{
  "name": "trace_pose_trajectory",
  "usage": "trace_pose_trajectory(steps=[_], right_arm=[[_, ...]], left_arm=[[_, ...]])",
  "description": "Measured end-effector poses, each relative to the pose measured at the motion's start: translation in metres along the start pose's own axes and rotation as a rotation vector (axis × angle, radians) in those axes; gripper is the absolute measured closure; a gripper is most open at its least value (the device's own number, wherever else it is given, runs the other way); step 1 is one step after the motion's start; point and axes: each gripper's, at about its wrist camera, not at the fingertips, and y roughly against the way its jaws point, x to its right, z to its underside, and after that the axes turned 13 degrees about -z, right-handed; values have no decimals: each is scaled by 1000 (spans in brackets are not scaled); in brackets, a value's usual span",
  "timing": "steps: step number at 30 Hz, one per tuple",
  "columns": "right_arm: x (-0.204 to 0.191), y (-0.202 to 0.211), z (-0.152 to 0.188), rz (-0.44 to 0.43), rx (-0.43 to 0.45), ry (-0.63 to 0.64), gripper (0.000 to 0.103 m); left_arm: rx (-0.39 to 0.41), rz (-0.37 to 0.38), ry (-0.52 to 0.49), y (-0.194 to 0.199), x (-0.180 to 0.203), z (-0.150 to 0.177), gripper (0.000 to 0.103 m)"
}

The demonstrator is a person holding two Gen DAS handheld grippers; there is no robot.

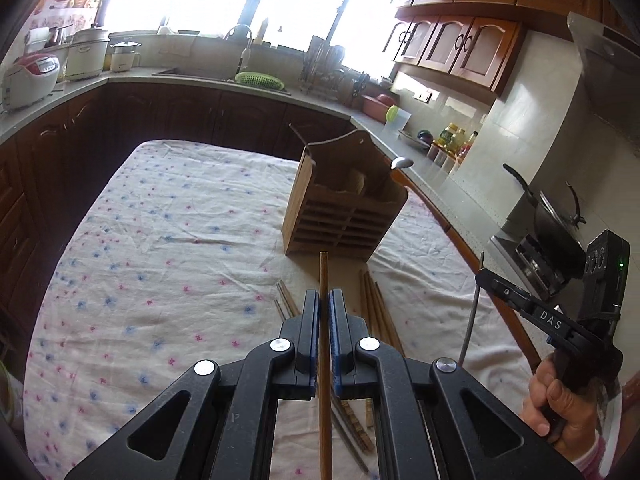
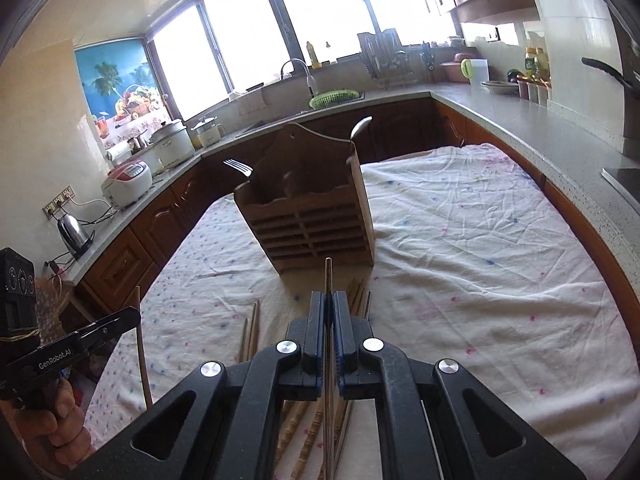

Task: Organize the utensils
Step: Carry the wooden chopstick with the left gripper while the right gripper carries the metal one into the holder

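Left wrist: left claw clamps wooden chopstick | right claw clamps metal chopstick, marked "DAS"

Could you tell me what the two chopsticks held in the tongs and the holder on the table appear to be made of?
Left chopstick: probably wood or bamboo, matte brown with faint grain. Right chopstick: likely metal, thin, grey and slightly glossy. Holder: wood, light brown with visible grain and slatted front, seemingly unpainted.
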Motion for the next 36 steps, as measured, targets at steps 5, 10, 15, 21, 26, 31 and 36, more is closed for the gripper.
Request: trace_pose_trajectory(steps=[5,10,15,21,26,31,36], right_arm=[[-17,22,-13,-30,63,36,99],[-26,33,-22,-46,104,56,99],[-31,38,-26,-53,127,71,99],[-31,41,-31,-54,145,74,99],[-31,40,-36,-54,156,80,99],[-29,39,-48,-49,176,86,99],[-28,34,-70,-39,210,100,99]], left_arm=[[57,27,9,33,-6,1,100],[93,40,17,50,-10,1,101],[116,43,21,54,-13,-1,101],[127,41,21,51,-11,-6,101],[143,41,19,48,-9,-14,101],[182,41,15,46,-7,-29,101],[233,33,10,38,-5,-52,101]])
